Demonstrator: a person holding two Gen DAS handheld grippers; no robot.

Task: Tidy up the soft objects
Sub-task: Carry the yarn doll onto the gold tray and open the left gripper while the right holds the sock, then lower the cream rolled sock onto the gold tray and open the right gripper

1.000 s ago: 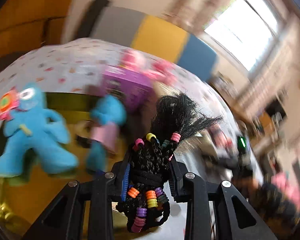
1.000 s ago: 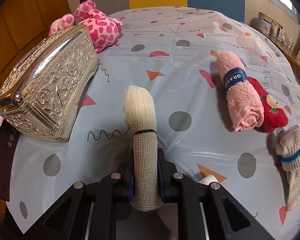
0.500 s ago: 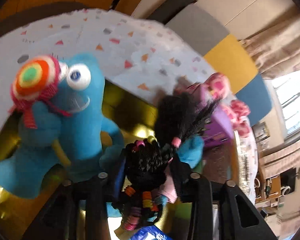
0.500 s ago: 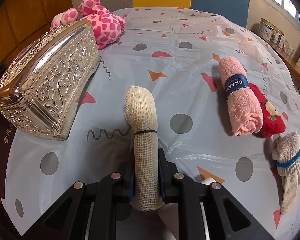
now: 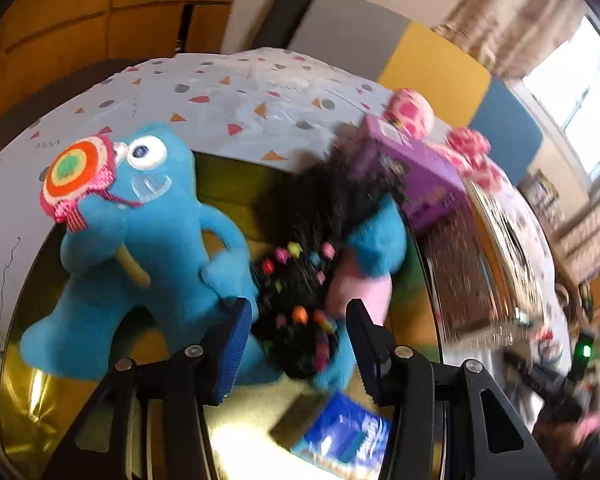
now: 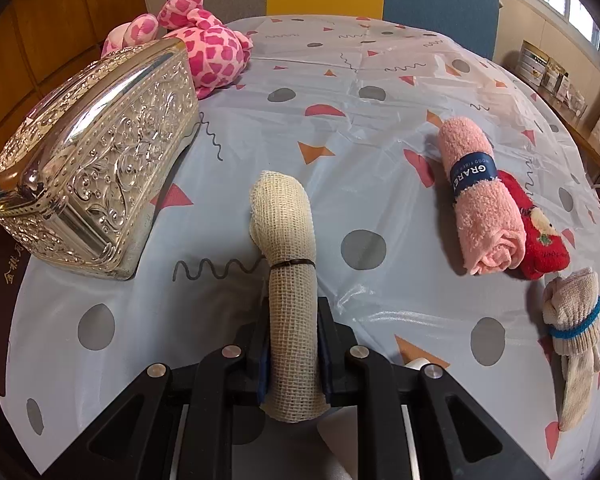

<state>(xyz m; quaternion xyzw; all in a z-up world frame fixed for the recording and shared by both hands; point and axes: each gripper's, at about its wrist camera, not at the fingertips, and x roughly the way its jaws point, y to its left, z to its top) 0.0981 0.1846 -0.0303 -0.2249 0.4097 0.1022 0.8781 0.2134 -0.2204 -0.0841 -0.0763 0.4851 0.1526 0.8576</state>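
Item, my left gripper (image 5: 298,346): jaws opening, blue pads standing clear on either side of a black braided hairpiece (image 5: 300,280) strung with coloured beads, which lies between them, not pressed, its loose black tuft fanning up and away. The hairpiece rests inside a gold-lined open box (image 5: 36,392), on top of a small blue and pink soft toy (image 5: 374,252) and against the arm of a blue plush monster (image 5: 132,240) with one white eye and an orange and green disc over the other. Below the jaws, a blue packet (image 5: 348,440), blurred. Beyond the box, a purple carton (image 5: 416,176) and a pink spotted plush (image 5: 412,114) on the patterned tablecloth (image 5: 240,96). Item, my right gripper (image 6: 292,356): jaws closed on a rolled cream gauze cloth (image 6: 288,280), tied round the middle with a dark band, its far end bent over and pointing away over the tablecloth. To the left of it, a silver embossed box lid (image 6: 100,168), tilted, with the pink spotted plush behind. To the right, well apart, a rolled pink towel (image 6: 480,196) with a dark blue label band, touching a red plush piece (image 6: 540,236) on its far side. Near the right edge, a beige sock (image 6: 576,328) with a blue stripe, lying limp. Chairs in grey, yellow and blue stand behind the table.
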